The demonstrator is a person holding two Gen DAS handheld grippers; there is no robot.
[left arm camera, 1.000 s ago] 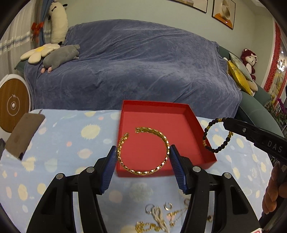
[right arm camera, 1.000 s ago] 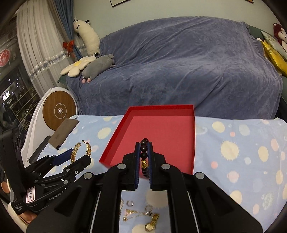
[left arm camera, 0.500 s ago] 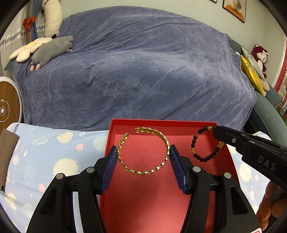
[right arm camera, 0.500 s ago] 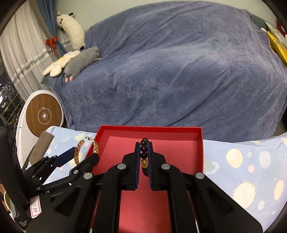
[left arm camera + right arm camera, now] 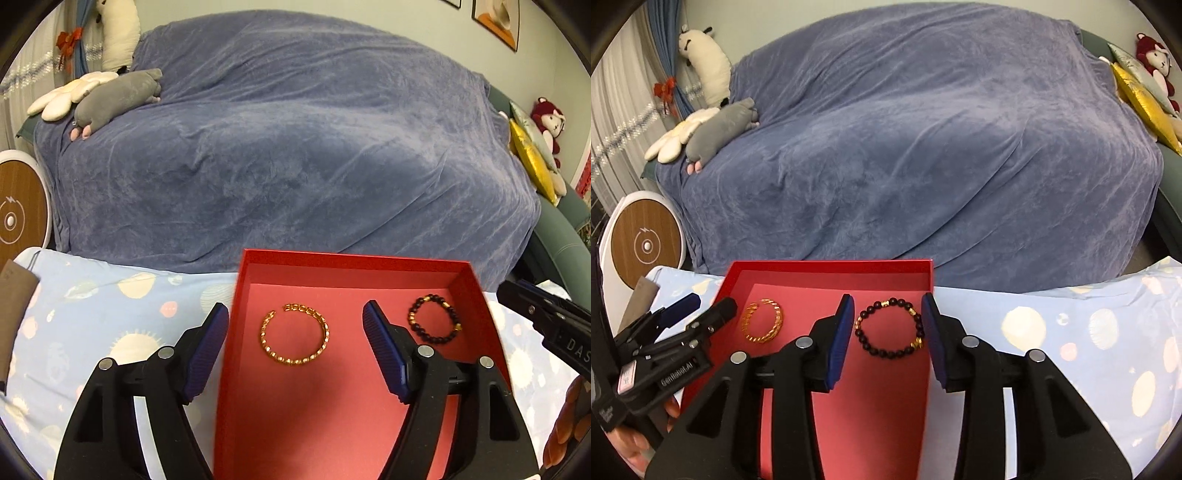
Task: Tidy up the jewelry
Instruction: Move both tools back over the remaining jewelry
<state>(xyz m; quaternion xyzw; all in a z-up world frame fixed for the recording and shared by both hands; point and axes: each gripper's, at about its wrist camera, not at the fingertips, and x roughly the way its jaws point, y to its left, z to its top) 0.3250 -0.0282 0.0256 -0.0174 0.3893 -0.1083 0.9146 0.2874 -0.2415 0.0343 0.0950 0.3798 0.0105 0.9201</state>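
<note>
A red box (image 5: 351, 264) lies on the sun-patterned blue cloth, also in the right wrist view (image 5: 827, 266). A gold chain bangle (image 5: 294, 334) lies flat on its floor at the left, also in the right wrist view (image 5: 762, 320). A dark bead bracelet (image 5: 434, 323) with gold beads lies at the right, also in the right wrist view (image 5: 890, 328). My left gripper (image 5: 295, 332) is open and empty above the bangle. My right gripper (image 5: 888, 328) is open and empty above the bead bracelet.
A sofa under a blue-grey throw (image 5: 295, 140) stands right behind the table. Plush toys (image 5: 118, 96) lie on its left end, cushions (image 5: 532, 158) at its right. A round white and wood device (image 5: 14, 218) stands at the left. A brown pouch (image 5: 14, 295) lies on the cloth.
Both grippers have opened. The gold bangle and the bead bracelet have dropped from the fingers and now lie on the box floor.
</note>
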